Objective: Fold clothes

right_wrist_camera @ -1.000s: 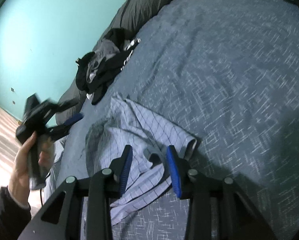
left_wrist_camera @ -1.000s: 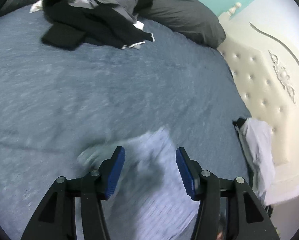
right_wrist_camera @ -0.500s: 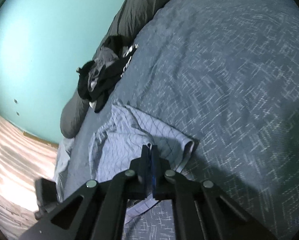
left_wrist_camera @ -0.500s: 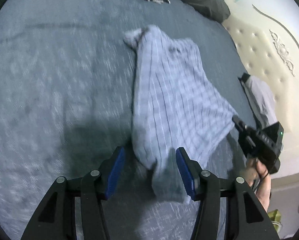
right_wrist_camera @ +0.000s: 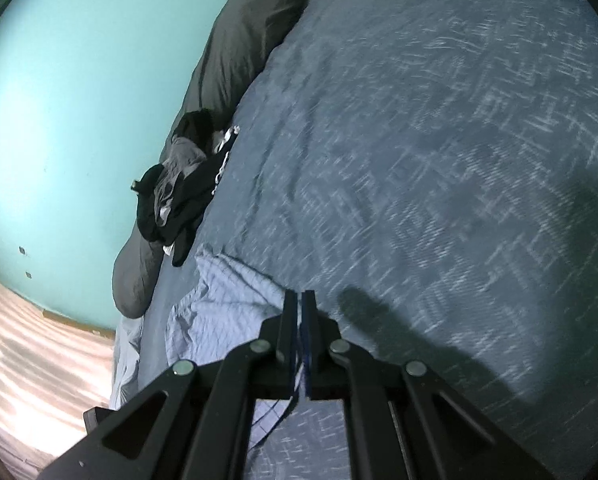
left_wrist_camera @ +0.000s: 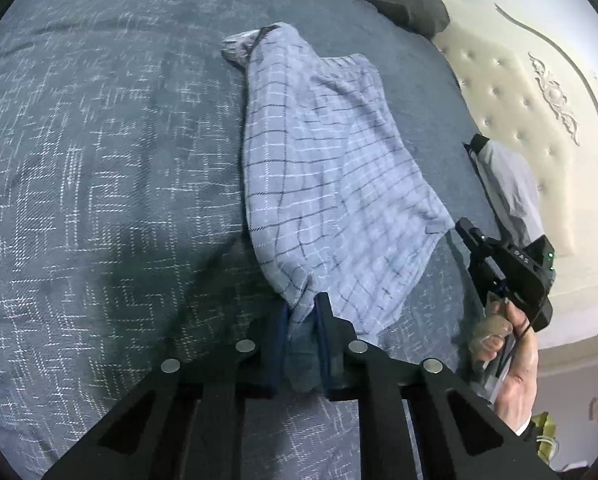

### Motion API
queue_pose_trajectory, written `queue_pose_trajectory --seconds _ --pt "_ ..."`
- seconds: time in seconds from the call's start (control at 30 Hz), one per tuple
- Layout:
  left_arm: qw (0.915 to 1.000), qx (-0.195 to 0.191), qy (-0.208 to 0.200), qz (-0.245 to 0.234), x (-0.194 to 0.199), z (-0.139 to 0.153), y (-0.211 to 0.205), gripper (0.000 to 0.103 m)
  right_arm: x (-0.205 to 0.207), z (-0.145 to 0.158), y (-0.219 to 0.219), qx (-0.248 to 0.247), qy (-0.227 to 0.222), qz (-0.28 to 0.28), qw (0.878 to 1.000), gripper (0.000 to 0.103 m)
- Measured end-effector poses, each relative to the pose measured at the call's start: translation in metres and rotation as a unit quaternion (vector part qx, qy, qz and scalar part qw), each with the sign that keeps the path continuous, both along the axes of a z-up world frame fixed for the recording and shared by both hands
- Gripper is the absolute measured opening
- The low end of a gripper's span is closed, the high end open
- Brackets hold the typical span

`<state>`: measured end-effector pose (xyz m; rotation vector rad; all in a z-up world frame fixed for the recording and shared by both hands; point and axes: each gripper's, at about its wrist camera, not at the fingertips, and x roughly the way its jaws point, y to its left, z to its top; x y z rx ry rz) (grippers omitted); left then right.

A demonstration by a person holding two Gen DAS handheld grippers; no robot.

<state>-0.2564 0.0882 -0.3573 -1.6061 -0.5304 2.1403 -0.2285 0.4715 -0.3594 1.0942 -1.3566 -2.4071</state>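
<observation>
A pale blue checked garment (left_wrist_camera: pixel 331 184) lies stretched across the dark blue bed cover (left_wrist_camera: pixel 99 160). My left gripper (left_wrist_camera: pixel 303 312) is shut on its near corner, with bunched cloth between the blue pads. In the left wrist view the right gripper (left_wrist_camera: pixel 465 230) shows at the right, held by a hand (left_wrist_camera: pixel 507 356), its tip at the garment's right edge. In the right wrist view my right gripper (right_wrist_camera: pixel 299 300) is shut, its jaws pressed together on a thin edge of the checked garment (right_wrist_camera: pixel 223 304), which spreads to the left of it.
A heap of dark clothes (right_wrist_camera: pixel 179 192) lies by the grey pillows (right_wrist_camera: pixel 239 48) at the far side. A cream tufted headboard (left_wrist_camera: pixel 531 92) stands at the right, with a pale folded item (left_wrist_camera: pixel 507 188) beside it. A teal wall (right_wrist_camera: pixel 79 100) and wooden floor (right_wrist_camera: pixel 27 360) are behind.
My left gripper has dropped onto the garment's near corner and shut on it. My right gripper shut on the garment's edge about half a second ago and stays shut. The garment is pulled out longer.
</observation>
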Motion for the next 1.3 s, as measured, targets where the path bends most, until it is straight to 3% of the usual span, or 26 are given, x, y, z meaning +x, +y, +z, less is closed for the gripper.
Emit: queue_pose_trajectory --seconds 0.33,0.43,0.5,0.6,0.93,1.3 --pt "0.9997 -0.022 0.000 -0.010 0.003 0.007 0.002 0.014 -0.009 0.004 -0.023 0.023 0.001 0.044 0.999 0.002" --pt "0.9994 -0.032 0.010 0.011 -0.004 0.018 -0.008 0.024 -0.010 0.004 -0.024 0.019 0.000 0.045 0.999 0.004" --pt "0.9988 -0.037 0.019 0.027 -0.012 0.028 -0.015 0.039 -0.011 0.005 -0.024 0.019 0.000 0.044 0.999 0.005" --pt "0.9969 -0.044 0.039 0.051 -0.034 0.047 -0.015 0.048 -0.011 0.007 -0.025 0.021 0.003 0.044 0.999 0.005" --pt "0.9934 -0.082 0.072 0.033 -0.140 0.069 0.071 0.048 -0.012 0.012 -0.024 0.032 0.008 0.047 0.998 0.005" --pt "0.9927 -0.102 0.055 0.032 -0.194 0.043 0.135 0.048 -0.012 0.014 -0.024 0.027 0.013 0.058 0.998 0.005"
